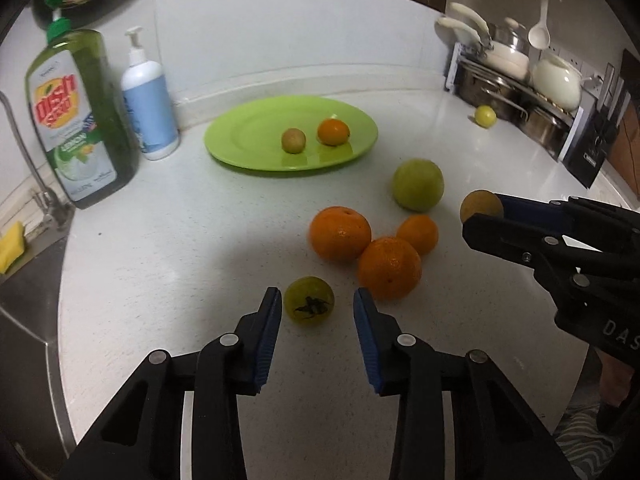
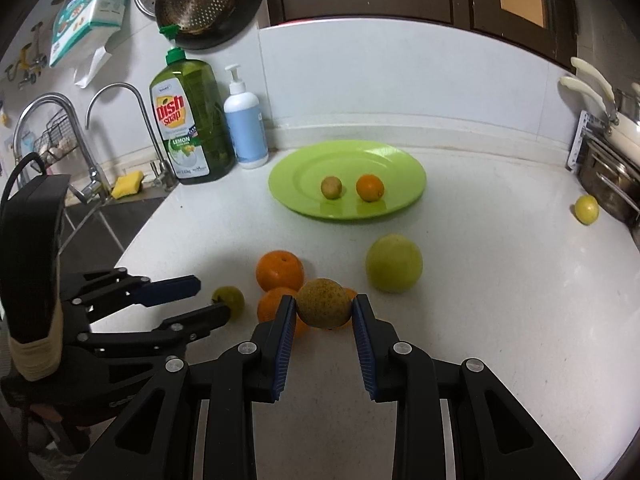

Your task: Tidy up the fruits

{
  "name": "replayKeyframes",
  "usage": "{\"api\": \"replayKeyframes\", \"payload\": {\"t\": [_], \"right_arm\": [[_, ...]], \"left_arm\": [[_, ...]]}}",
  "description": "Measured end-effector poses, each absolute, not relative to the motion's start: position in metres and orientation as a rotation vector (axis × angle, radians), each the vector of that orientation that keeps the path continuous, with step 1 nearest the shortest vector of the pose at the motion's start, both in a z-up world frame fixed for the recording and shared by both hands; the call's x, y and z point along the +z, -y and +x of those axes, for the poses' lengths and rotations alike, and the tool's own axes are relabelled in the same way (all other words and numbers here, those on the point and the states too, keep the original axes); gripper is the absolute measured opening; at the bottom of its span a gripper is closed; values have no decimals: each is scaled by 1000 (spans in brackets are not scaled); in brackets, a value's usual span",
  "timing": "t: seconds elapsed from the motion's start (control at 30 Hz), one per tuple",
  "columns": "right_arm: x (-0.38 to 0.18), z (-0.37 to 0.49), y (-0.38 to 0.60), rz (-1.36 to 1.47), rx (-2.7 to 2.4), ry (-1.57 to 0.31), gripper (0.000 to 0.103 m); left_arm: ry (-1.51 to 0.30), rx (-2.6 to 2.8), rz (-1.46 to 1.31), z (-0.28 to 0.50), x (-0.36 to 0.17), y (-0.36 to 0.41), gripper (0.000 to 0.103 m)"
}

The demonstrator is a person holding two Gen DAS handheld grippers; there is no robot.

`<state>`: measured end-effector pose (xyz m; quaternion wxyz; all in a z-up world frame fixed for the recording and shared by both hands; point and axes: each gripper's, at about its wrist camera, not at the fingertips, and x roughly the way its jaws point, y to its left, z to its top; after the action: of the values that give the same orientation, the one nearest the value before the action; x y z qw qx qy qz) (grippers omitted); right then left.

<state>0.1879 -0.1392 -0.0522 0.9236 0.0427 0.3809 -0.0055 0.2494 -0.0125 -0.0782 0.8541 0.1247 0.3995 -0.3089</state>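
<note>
Right wrist, speckled yellow-brown fruit (image 2: 324,303), round, dull-skinned

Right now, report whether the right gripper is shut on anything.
Shut: right gripper clamps the speckled yellow-brown round fruit, both blue pads touching it.

The green bottle (image 2: 188,120) has a label reading "Dish soap" and "LEMON". The right tongs' (image 1: 480,216) body shows the letters "DAS".

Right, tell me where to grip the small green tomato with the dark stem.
Grip the small green tomato across its round sides at mid-height, coming level from the near side. The open left gripper already brackets it; its dark stem faces the camera, clear of the pads.
</note>
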Motion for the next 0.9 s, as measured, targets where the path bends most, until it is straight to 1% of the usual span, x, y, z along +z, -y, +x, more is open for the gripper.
{"api": "replayKeyframes", "payload": {"t": [0.07,0.23,0.33,0.57,0.9], "right_arm": [[-55,189,140,95,-14,-790,30],[-61,190,142,110,-28,-812,30],[-64,192,144,120,-34,-823,30],[-65,195,144,123,-36,-829,30],[-60,193,145,119,-10,-817,30]], "left_arm": [[-852,-656,263,254,-81,16,35],[-853,-648,284,261,-86,23,35],[-873,-661,284,265,-90,25,31],[-870,-656,285,264,-92,24,30],[-836,-621,246,255,-69,17,30]]}}
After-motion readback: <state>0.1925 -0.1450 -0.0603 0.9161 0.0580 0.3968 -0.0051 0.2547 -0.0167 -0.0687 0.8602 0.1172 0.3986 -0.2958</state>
